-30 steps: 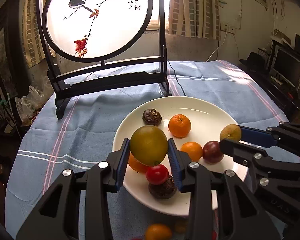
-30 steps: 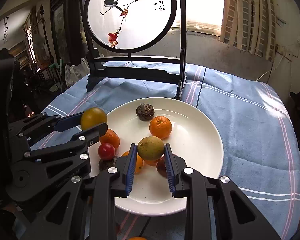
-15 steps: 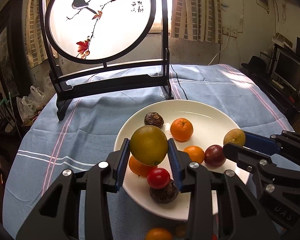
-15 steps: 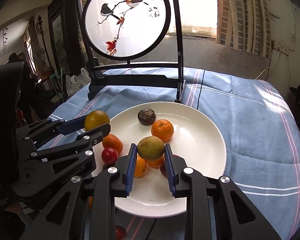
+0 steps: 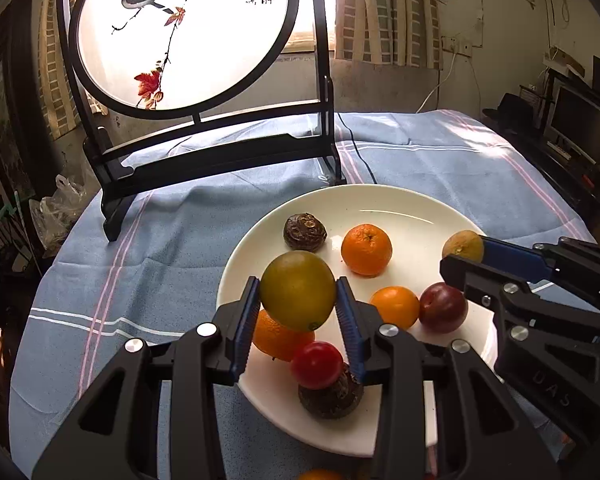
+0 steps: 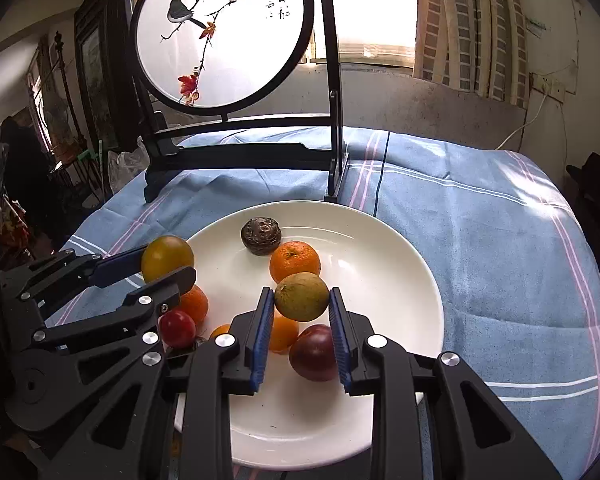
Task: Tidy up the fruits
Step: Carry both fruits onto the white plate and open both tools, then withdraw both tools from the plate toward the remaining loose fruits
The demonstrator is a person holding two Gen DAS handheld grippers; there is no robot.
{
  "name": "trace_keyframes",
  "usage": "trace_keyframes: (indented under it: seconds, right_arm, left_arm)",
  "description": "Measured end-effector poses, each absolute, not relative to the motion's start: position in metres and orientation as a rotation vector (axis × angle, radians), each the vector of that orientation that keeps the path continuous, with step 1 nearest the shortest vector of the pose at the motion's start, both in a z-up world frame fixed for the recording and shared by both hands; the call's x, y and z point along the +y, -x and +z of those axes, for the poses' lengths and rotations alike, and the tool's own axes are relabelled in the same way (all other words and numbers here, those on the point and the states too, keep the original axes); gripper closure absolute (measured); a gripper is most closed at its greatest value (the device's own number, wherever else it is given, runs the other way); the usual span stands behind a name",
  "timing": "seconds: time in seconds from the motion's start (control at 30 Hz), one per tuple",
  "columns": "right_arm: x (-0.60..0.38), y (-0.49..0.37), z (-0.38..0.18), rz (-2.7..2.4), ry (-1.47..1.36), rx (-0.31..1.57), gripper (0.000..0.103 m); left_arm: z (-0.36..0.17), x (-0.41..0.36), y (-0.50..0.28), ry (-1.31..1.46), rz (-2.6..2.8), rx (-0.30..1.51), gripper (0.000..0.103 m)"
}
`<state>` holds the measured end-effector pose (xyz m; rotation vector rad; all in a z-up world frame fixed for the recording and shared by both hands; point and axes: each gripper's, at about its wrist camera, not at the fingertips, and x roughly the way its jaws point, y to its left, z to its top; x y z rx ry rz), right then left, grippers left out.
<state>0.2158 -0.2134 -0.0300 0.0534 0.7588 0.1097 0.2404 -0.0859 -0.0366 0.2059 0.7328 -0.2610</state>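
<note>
A white plate (image 5: 400, 204) (image 6: 380, 248) lies on the blue cloth. My left gripper (image 5: 298, 300) is shut on a large yellow-green fruit (image 5: 298, 290) (image 6: 167, 258), held above the plate's left side. Over the plate's middle, my right gripper (image 6: 300, 300) is shut on a smaller brownish-green fruit (image 6: 301, 296) (image 5: 463, 245). On the plate lie a mandarin (image 5: 366, 249) (image 6: 295, 262), a dark brown wrinkled fruit (image 5: 304, 232) (image 6: 261, 236), a dark red plum (image 5: 443, 308) (image 6: 314, 354), a red tomato (image 5: 317, 364) (image 6: 177, 328), other oranges (image 5: 394, 306) and a second brown fruit (image 5: 330, 398).
A round painted screen on a black stand (image 5: 188, 36) (image 6: 224, 32) rises just behind the plate, its foot (image 6: 334, 184) close to the rim. A cable (image 5: 356, 156) runs over the cloth. An orange (image 5: 320, 474) lies off the plate at the near edge.
Both grippers still hold their fruits. The right gripper with its fruit has shifted slightly to the right over the plate and rolled a little. The left one has barely moved.
</note>
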Motion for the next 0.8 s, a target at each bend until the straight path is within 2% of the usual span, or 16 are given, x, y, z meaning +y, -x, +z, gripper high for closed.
trace_keyframes:
  seconds: [0.03, 0.07, 0.1, 0.13, 0.2, 0.3, 0.37, 0.5, 0.6, 0.7, 0.8]
  right_arm:
    - [-0.214, -0.217, -0.031, 0.115, -0.058, 0.758, 0.075]
    - [-0.215, -0.217, -0.032, 0.128, -0.067, 0.752, 0.065]
    - [-0.216, -0.215, -0.032, 0.129, -0.079, 0.74, 0.053]
    - [-0.219, -0.213, -0.03, 0.108, -0.086, 0.719, 0.05]
    - [-0.226, -0.21, -0.027, 0.099, -0.109, 0.693, 0.035]
    - [-0.238, -0.203, -0.019, 0.089, -0.181, 0.635, 0.024]
    - [-0.241, -0.196, -0.009, 0.072, -0.187, 0.589, 0.021]
    - [-0.239, -0.164, 0.025, 0.03, -0.162, 0.424, 0.003]
    - [-0.236, -0.131, 0.047, 0.096, -0.162, 0.341, 0.003]
    - [-0.236, -0.116, 0.047, 0.229, -0.2, 0.474, 0.003]
    - [-0.226, -0.092, 0.031, 0.253, -0.114, 0.585, 0.003]
  left_arm:
    - [-0.038, -0.086, -0.242, -0.206, -0.258, 0.735, 0.065]
    - [-0.039, -0.086, -0.243, -0.204, -0.253, 0.733, 0.063]
    - [-0.039, -0.084, -0.243, -0.2, -0.242, 0.719, 0.053]
    - [-0.038, -0.081, -0.242, -0.191, -0.228, 0.704, 0.043]
    - [-0.036, -0.075, -0.243, -0.16, -0.234, 0.699, 0.033]
    - [-0.029, -0.072, -0.239, -0.163, -0.246, 0.677, 0.032]
    - [-0.02, -0.068, -0.234, -0.158, -0.251, 0.652, 0.032]
    - [0.006, -0.053, -0.216, -0.124, -0.262, 0.585, 0.024]
    - [0.02, -0.041, -0.193, -0.134, -0.27, 0.536, 0.017]
    - [0.025, -0.033, -0.166, -0.169, -0.293, 0.527, 0.016]
    - [0.018, -0.031, -0.133, -0.216, -0.344, 0.538, 0.015]
